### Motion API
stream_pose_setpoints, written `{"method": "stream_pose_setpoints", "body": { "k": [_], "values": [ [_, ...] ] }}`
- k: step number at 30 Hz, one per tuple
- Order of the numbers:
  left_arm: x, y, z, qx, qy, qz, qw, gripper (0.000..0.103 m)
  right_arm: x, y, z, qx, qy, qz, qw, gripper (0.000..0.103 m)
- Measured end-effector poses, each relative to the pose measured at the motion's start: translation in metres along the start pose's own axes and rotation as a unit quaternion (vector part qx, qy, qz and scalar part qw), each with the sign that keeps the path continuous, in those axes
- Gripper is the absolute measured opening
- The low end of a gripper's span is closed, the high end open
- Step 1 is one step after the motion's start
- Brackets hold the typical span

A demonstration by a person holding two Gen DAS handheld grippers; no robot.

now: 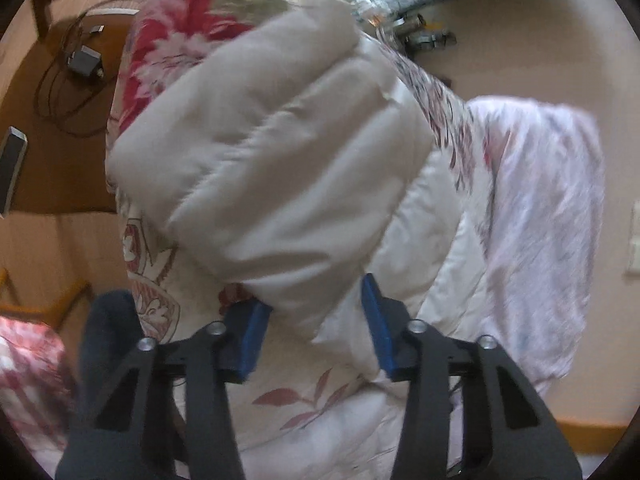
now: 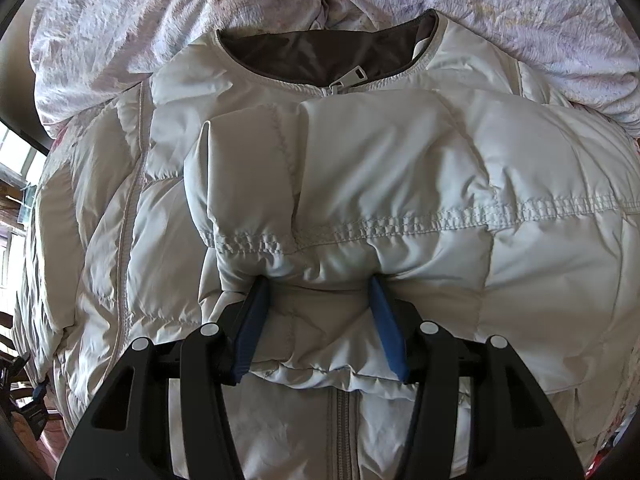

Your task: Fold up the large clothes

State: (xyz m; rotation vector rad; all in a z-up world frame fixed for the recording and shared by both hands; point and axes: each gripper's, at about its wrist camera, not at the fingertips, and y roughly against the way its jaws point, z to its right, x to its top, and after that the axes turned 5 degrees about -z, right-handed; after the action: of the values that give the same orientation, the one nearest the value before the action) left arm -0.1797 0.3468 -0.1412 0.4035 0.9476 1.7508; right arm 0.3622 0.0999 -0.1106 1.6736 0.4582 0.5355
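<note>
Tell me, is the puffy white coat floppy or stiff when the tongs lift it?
Probably floppy: the puffy coat bulges and creases around the right tongs pinching it. Likely light for its size, being quilted and padded. Its shiny shell may be slippery, so the sleeve in the left tongs could slip.

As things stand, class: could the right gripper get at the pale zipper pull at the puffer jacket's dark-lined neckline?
Probably not yet. The right gripper is clamped on a folded cream quilted sleeve, which lies between it and the zipper pull. The pull itself lies uncovered; releasing first should free the way.
</note>
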Motion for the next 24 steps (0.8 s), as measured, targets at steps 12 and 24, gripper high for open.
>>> {"method": "stream_pose_setpoints", "body": {
  "k": [12, 24],
  "values": [
    [-0.007, 0.035, 0.031, -0.042, -0.080, 0.067, 0.9937, 0.004, -0.003, 0.000, -0.001, 0.000, 0.007, 0.006, 1.000, 0.054],
    [-0.082, 0.074, 0.178, -0.096, -0.336, 0.101, 0.9313, 0.003, -0.004, 0.001, 0.001, 0.007, 0.008, 0.007, 1.000, 0.055]
  ]
}}
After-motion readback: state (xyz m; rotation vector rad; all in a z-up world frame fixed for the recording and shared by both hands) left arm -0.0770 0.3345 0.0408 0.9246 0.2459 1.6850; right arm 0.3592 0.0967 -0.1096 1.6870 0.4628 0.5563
